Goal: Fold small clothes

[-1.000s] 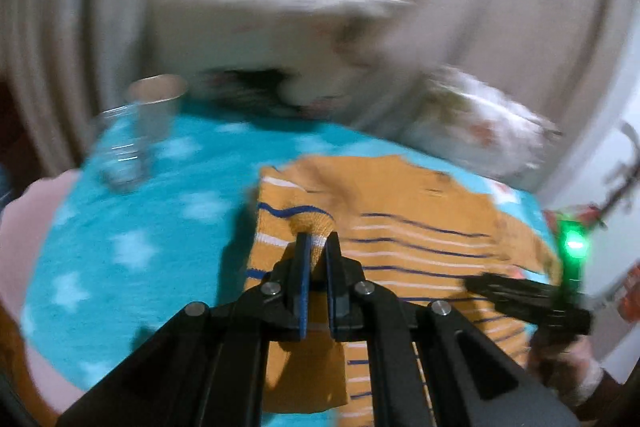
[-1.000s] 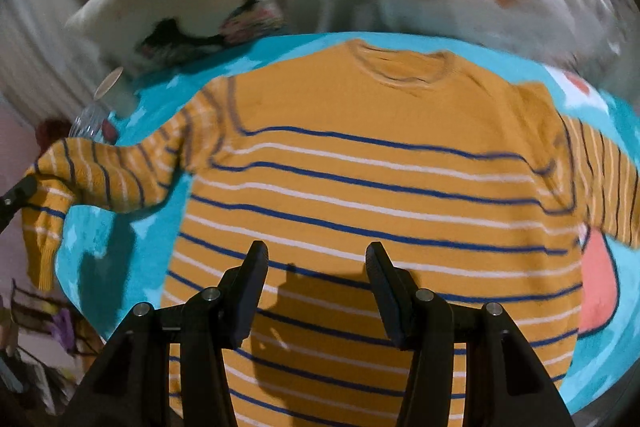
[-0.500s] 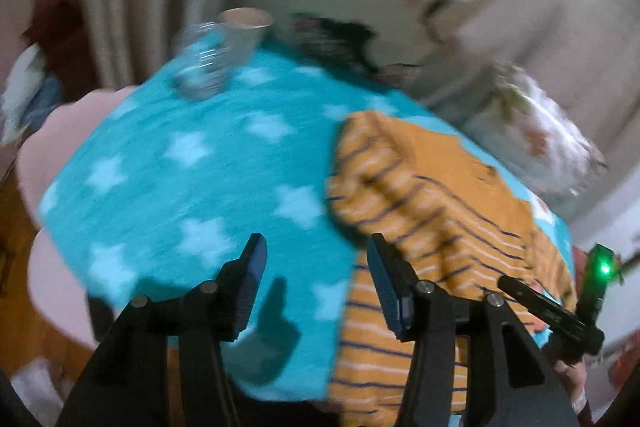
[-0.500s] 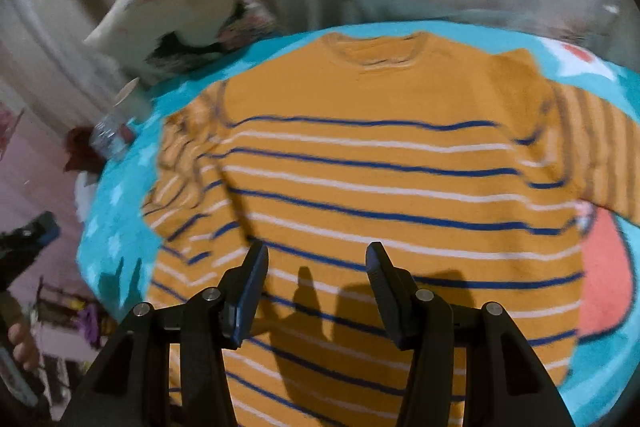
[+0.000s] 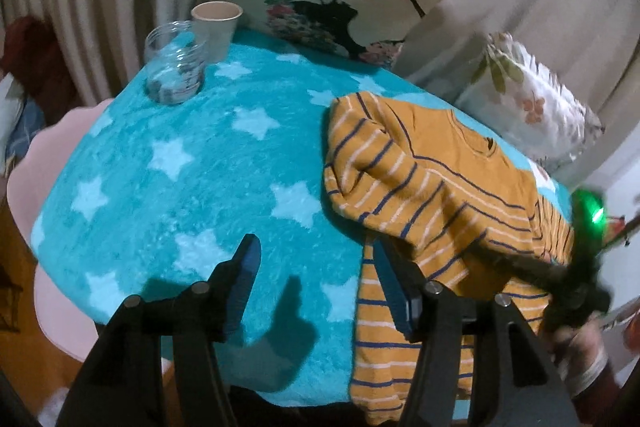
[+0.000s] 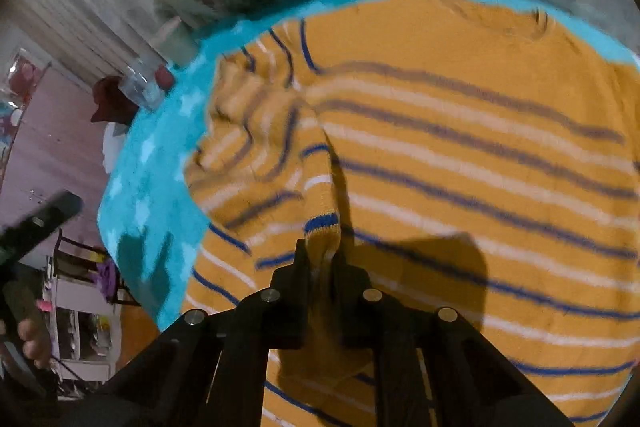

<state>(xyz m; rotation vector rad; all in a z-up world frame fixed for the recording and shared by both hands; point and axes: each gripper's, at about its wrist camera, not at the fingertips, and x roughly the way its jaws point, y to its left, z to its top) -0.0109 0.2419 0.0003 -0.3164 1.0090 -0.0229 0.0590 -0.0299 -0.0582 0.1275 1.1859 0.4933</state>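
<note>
Since half a second ago the right tool [image 6: 320, 259] has closed on the cuff of the left sleeve [image 6: 322, 227], which lay loose before, while the left tool [image 5: 316, 279] stays apart and empty over the blue star blanket [image 5: 192, 163]. The orange striped sweater [image 5: 440, 179] lies flat on the tabletop. The fold seems only begun: one sleeve is brought over the body, the other sleeve and the body fold remain. The lower hem is cut off, and the right view is blurred.
</note>
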